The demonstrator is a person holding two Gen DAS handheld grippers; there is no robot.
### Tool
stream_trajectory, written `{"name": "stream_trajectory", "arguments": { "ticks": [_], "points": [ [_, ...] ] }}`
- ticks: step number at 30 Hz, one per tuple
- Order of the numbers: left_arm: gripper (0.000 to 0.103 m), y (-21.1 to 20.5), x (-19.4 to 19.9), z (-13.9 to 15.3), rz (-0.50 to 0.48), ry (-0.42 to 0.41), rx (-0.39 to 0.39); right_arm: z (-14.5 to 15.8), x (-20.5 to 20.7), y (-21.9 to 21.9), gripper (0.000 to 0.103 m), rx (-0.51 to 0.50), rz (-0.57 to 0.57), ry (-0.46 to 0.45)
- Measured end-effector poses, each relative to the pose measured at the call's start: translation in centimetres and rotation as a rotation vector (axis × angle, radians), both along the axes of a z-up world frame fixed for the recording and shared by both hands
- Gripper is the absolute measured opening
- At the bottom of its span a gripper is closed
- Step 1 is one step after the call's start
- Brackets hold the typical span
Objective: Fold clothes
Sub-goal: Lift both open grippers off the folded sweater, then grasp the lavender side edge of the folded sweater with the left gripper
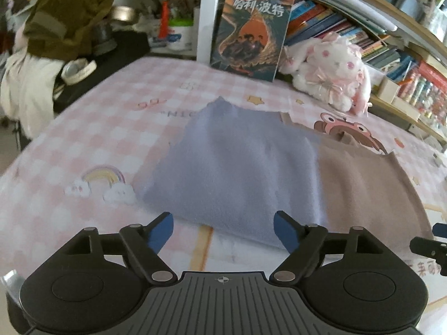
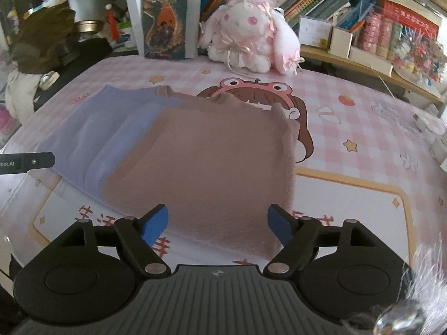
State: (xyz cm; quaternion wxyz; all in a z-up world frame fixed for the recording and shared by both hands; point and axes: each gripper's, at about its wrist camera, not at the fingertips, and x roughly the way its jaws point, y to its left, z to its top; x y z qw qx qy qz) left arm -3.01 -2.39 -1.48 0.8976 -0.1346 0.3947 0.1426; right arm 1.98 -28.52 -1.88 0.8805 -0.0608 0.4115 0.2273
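Left gripper (image 1: 223, 230) spread apart, holding nothing, above near edge of blue cloth (image 1: 237, 162). Lying flat on bed sheet (image 1: 83, 139), brown cloth (image 2: 212, 162) touching on right, long axis left-right. Right gripper (image 2: 218, 223) apart too, empty.

Worktop (image 2: 363, 145) is covered w/ a pink-and-white checked cloth printed w/ a cartoon girl in a frog hat, stars and a rainbow. Directly on it, near the middle: a folded lavender cloth (image 1: 232, 164) and a folded tan cloth (image 2: 212, 162), side by side; tan one seems to overlap the lavender edge, though the blur makes that hard to confirm. At the far edge a book (image 1: 251, 30) stands upright, w/ a white-and-pink plush rabbit (image 2: 245, 36) just beside it.
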Motion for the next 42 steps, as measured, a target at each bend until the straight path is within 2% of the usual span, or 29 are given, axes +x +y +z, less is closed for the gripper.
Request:
{"name": "stream_trajectory", "arguments": {
  "ticks": [14,20,22,23,25,27,28,33,38,41,42],
  "points": [
    [0.085,-2.1,-1.3,-1.3,0.242,0.052,-0.175,-0.7,0.5,-4.4,0.084,0.023,0.109,-0.032],
    [0.084,0.2,-1.8,-2.5,0.369,-0.007,-0.397,-1.2,0.5,-4.6,0.085,0.027,0.15,0.0],
    [0.08,1.6,-2.5,-3.2,0.434,-0.081,-0.517,-1.3,0.4,-4.4,0.085,0.017,0.159,0.009],
    [0.077,2.4,-2.9,-3.6,0.467,-0.122,-0.58,-1.3,0.3,-4.3,0.085,0.012,0.163,0.011],
    [0.057,4.0,-3.5,-4.5,0.536,-0.187,-0.709,-1.3,0.4,-4.1,0.085,0.008,0.162,0.012],
    [0.05,5.5,-3.3,-5.6,0.591,-0.198,-0.791,-1.2,0.5,-3.8,0.085,0.0,0.152,0.007],
    [0.048,6.0,-3.1,-5.9,0.606,-0.211,-0.812,-1.2,0.5,-3.7,0.085,-0.004,0.145,0.004],
    [0.048,8.1,-2.1,-6.7,0.654,-0.258,-0.881,-0.6,1.0,-3.0,0.085,-0.007,0.099,-0.018],
    [0.051,9.5,-1.3,-7.5,0.671,-0.282,-0.937,-0.7,2.5,-2.9,0.08,0.003,-0.001,0.0],
    [0.049,10.0,-0.8,-7.8,0.668,-0.279,-0.959,-1.5,3.9,-3.2,0.066,0.036,-0.085,0.06],
    [0.047,10.1,-0.7,-7.9,0.662,-0.278,-0.958,-1.9,4.4,-3.3,0.057,0.05,-0.116,0.084]
  ]
}}
